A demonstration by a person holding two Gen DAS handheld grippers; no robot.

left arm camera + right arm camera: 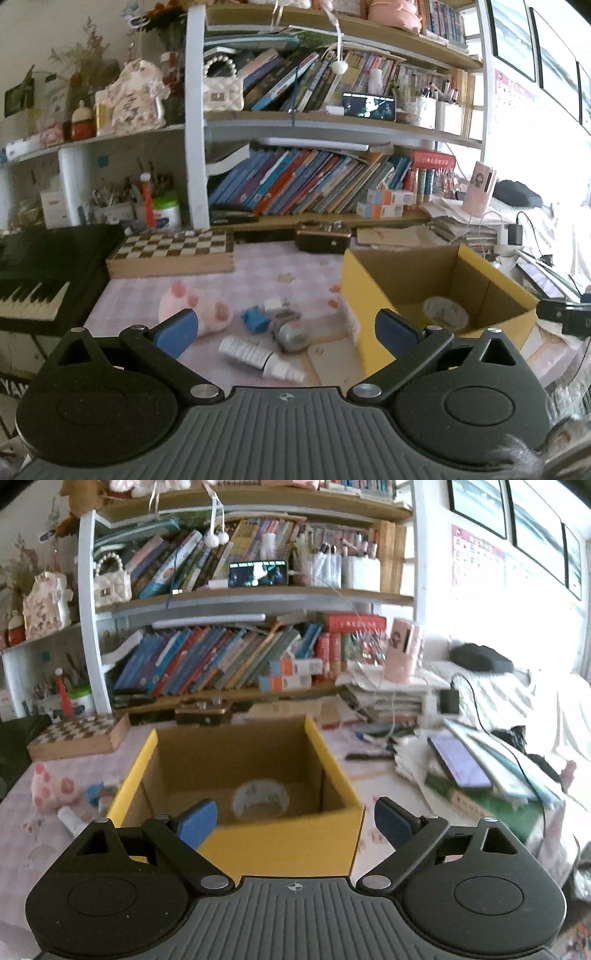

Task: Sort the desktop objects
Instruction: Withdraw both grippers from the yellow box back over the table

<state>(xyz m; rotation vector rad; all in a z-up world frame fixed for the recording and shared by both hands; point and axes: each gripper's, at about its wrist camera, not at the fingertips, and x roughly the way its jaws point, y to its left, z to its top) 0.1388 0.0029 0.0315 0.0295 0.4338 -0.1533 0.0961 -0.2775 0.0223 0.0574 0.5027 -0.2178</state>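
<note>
Both grippers gape wide, holding nothing. The left gripper point(286, 328) has the white bottle point(258, 358) and small clutter at twelve o'clock; the right gripper point(295, 821) faces the yellow box point(280, 845), tape roll point(260, 797) inside.

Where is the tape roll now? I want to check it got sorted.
The tape roll lies on the floor of the yellow cardboard box, straight ahead of the right gripper; the left wrist view shows it there too.
</note>
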